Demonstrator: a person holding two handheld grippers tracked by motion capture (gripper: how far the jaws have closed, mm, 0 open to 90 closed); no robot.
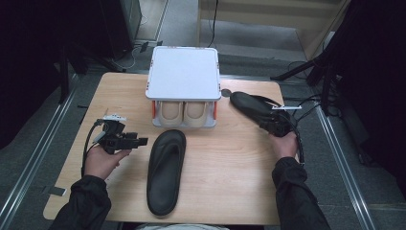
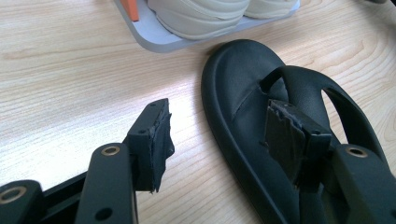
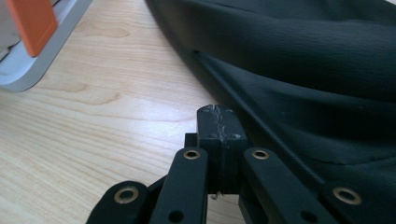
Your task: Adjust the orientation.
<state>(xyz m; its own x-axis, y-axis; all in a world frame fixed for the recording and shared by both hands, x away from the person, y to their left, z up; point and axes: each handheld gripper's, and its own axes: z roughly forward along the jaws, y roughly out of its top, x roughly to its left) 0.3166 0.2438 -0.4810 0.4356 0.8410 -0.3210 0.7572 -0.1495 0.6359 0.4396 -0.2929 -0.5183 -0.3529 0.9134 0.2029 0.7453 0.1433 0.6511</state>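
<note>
No readable text, label, brand or number anywhere

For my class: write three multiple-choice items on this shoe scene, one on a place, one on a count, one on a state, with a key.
1. Where do the beige shoes sit?
A. on top of the rack
B. on the bottom shelf of the rack
C. on the floor

2. How many black sandals lie on the table?
A. one
B. two
C. three

3. How are the right gripper's jaws?
A. shut
B. wide open
C. clamped on a beige shoe

Key: 1 B, they show under the white top. 2 B, the middle sandal and the right sandal. 3 A, the pads meet with nothing between.
</note>
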